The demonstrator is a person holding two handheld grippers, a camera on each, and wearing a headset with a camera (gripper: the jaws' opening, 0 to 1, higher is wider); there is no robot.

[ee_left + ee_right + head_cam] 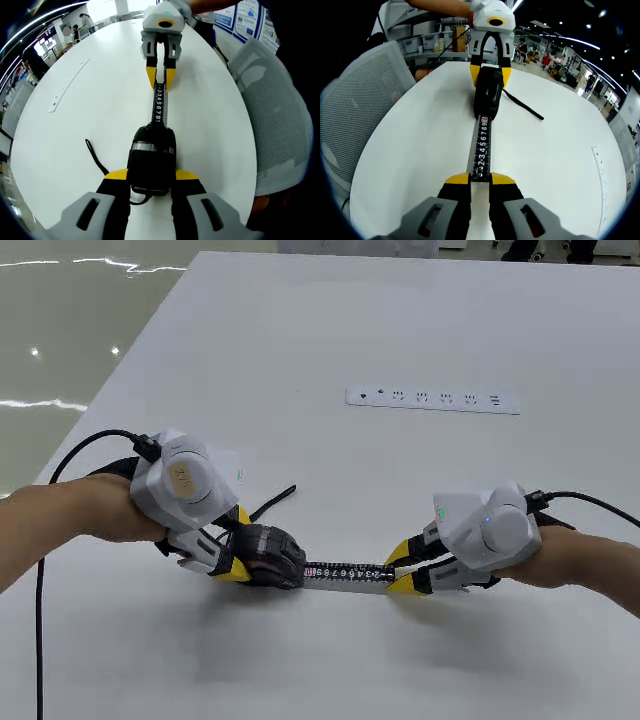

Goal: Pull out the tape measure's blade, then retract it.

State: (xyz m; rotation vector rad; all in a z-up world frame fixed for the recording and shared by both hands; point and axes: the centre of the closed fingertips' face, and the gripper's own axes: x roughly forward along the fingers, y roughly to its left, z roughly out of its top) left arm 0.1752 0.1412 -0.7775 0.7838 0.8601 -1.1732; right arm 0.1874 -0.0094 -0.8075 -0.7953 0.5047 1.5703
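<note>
clamping the black plastic tape measure case [270, 555] on the white tabletop [400, 320] with the left yellow-tipped gripper [238, 543]. pinching its numbered steel blade [345, 571] with the right gripper [402, 568], jaws narrow, perhaps on the hook. drawn out a short stretch, flat between both.

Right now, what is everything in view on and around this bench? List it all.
table: one, white, under everything
tape measure: one, black, at the near edge of the table
blade: one, black with white numbers, drawn out from the tape measure
strap: one, black, on the table by the tape measure
power strip: one, white, farther back
chair: one, grey mesh, beside the table
left gripper: grey, yellow tips, shut on the tape measure
right gripper: same colours, shut on the blade
hands: two, holding the grippers
</note>
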